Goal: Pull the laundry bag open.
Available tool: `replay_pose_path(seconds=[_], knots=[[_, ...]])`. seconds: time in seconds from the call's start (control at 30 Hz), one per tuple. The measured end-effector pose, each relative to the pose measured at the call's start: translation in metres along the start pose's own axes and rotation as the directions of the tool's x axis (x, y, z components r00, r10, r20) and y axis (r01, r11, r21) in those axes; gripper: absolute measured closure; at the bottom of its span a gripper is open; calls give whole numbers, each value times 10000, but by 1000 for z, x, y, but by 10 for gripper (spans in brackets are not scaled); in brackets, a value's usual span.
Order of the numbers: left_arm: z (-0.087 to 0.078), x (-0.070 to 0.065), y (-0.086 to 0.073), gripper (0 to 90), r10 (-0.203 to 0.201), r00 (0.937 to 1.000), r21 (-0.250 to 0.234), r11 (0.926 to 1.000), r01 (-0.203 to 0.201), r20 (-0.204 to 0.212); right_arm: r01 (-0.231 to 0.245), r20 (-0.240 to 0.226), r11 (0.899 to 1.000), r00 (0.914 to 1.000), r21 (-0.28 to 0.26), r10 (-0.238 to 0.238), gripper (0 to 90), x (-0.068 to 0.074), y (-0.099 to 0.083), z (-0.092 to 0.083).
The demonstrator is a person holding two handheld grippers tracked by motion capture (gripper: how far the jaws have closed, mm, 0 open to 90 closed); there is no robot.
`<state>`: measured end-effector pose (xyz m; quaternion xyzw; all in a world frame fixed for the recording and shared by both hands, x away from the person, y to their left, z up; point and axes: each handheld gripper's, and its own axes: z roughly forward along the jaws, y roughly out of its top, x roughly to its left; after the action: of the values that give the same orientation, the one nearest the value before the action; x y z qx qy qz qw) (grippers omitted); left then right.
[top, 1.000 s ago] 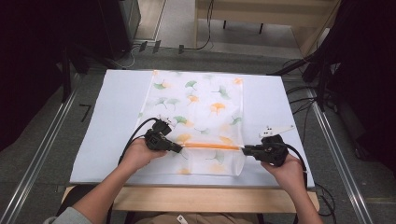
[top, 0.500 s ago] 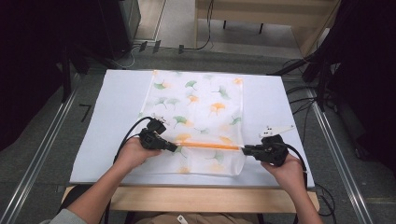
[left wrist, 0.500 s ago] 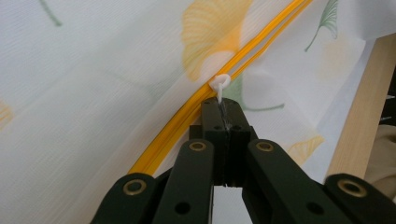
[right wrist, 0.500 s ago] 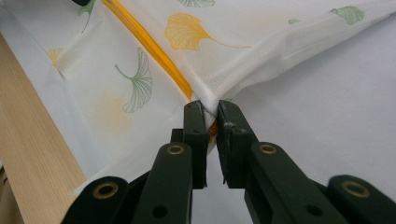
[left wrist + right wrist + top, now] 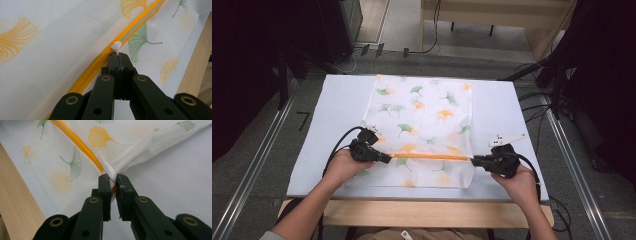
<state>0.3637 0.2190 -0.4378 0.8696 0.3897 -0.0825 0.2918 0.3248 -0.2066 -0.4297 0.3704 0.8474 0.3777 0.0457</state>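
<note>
A white mesh laundry bag (image 5: 424,130) printed with green and orange ginkgo leaves lies flat on the pale sheet that covers the table (image 5: 332,110), its long side running away from the person. An orange zipper (image 5: 429,157) crosses the bag near its close end, stretched straight between the two tools.

The left tool (image 5: 384,158) sits at the zipper's left end. In the left gripper view its jaws are pressed together on the small white zipper pull (image 5: 116,46), which sticks out just past the jaw tips (image 5: 117,61) with the orange teeth (image 5: 100,62) running alongside. The left hand (image 5: 343,167) rests on the bag's near left corner.

The right tool (image 5: 473,160) sits at the bag's right edge. In the right gripper view its jaws are nearly closed, pinching a bunched fold of white mesh (image 5: 112,173) where the zipper (image 5: 80,145) ends; a narrow gap shows between the jaws below the cloth. The right hand (image 5: 519,182) lies on the sheet just beside the bag.

The wooden edge of the table (image 5: 412,212) runs along the near side under the sheet. No writing or label can be read on the bag or the tools.
</note>
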Motion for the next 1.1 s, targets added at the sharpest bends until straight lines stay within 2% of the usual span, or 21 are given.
replay_pose_path(seconds=[0.87,1.1], knots=[[-1,-1,0,900,-9,10000,-80,10000,10,86,-72,-26,10000,10000,49,72,843,-1,-1,1],[-6,0,-1,900,-72,9997,-261,9996,78,229,-123,-33,9999,9999,34,123,842,-1,-1,0]])
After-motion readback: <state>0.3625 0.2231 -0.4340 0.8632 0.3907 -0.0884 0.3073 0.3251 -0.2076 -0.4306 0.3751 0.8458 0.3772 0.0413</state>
